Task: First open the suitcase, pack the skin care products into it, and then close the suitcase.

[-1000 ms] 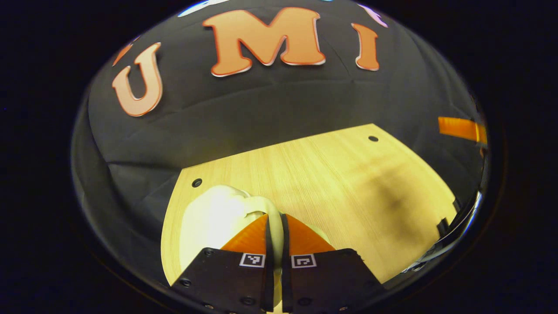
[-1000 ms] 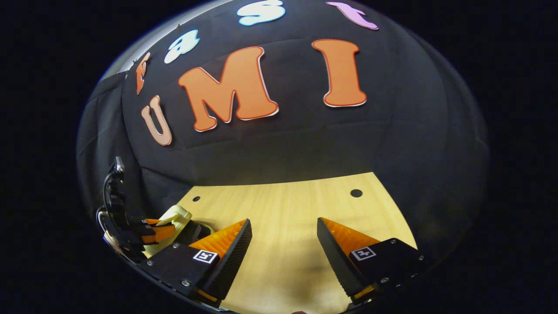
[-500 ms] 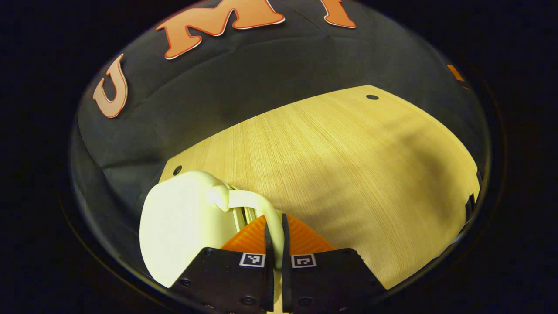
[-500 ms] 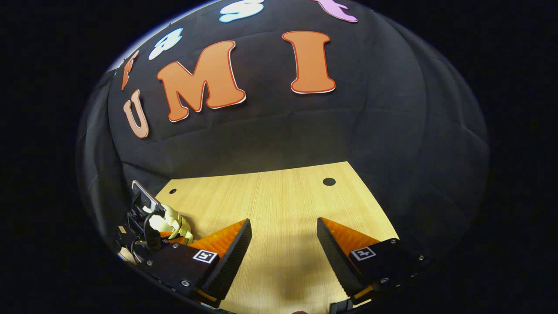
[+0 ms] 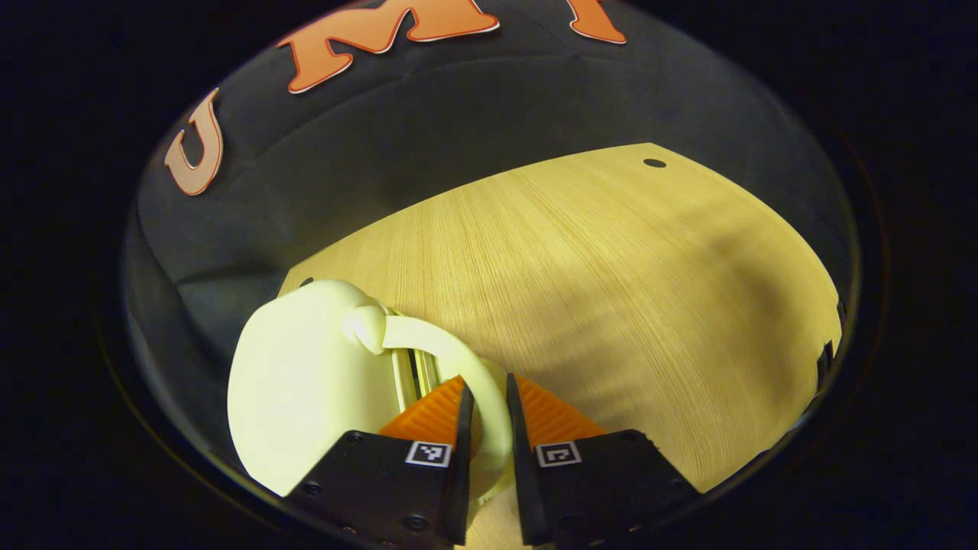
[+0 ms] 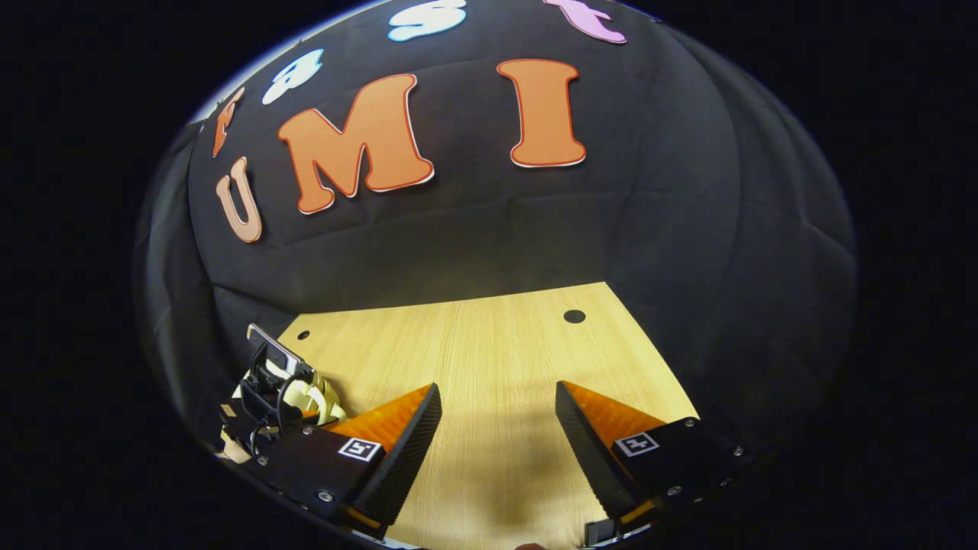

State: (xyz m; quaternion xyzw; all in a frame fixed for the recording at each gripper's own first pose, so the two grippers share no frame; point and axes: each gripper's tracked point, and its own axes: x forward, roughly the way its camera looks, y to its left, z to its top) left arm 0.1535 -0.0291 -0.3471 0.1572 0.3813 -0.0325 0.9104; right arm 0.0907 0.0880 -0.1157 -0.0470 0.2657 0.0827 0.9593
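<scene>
Since half a second ago, a slightly wider gap is seen between the fingers of the left gripper, and more of the suitcase's handle is shown bulging between them; the suitcase itself is seen a little larger and nearer the lower left of the left gripper view. A pale cream, rounded, closed suitcase is seen resting on the wooden table, close to the table's near-left corner hole, with its curved handle arching from the shell toward the camera. The handle is enclosed by the left gripper's fingers, one on each side of it; whether both fingers are pressing on it cannot be told, since a narrow space appears beside the loop. In the right gripper view, the right gripper is held above the table with its fingers spread wide and nothing between them. To the left of the right gripper, low at the table's left edge, the left gripper is seen from the side, with the suitcase partly hidden behind it. A dark hole is seen in the table near its far edge, well apart from the suitcase.
</scene>
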